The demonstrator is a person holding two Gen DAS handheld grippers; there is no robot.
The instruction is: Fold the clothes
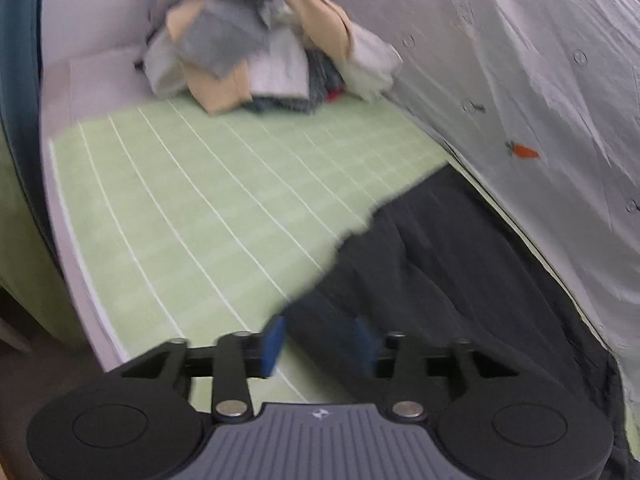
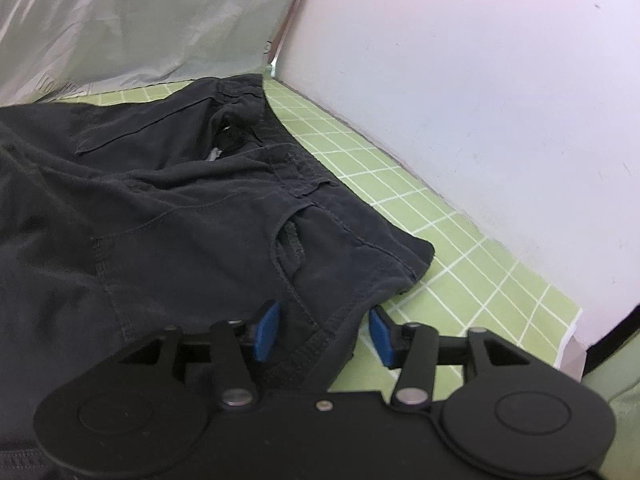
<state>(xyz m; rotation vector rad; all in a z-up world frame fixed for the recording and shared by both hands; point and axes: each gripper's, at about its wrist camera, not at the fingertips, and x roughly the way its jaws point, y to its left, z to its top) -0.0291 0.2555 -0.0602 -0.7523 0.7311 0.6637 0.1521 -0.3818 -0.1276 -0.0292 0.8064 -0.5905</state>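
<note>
A: Now, right claw [image 2: 322, 330] first. Blue pads well apart, jaws spread, straddling the near hem of the dark trousers [image 2: 172, 208]. Cloth lies between the pads, but they are not pinched onto it.

B: Agreed. Waistband end with belt loops and the pocket slit [image 2: 288, 240] is directly ahead of that claw. Which way does the garment run?

A: From the right claw it stretches away toward the left of that view, so its long axis runs crosswise, roughly along the back cloth with carrot prints [image 2: 120, 12]. Waist end sits near the white wall [image 2: 480, 100].

B: Left claw [image 1: 318, 346]?

A: Also spread wide, pads apart. The trousers' other end reaches in between them; the picture is blurred, so I cannot tell whether either pad touches fabric. Nothing clamped, as far as it shows.

B: So each claw is at one end of the same garment, both on the near edge.

A: Yes. Judgement: the fold turns on that axis. Both must close on the near edge, then carry it across. The right claw is nearer the waist.

B: Beyond that?

A: Green gridded mat [image 1: 192, 208] on the counter, bare to the left of the trousers; a heap of unfolded clothes [image 1: 260, 40] at its far end, well apart from the trousers.
</note>
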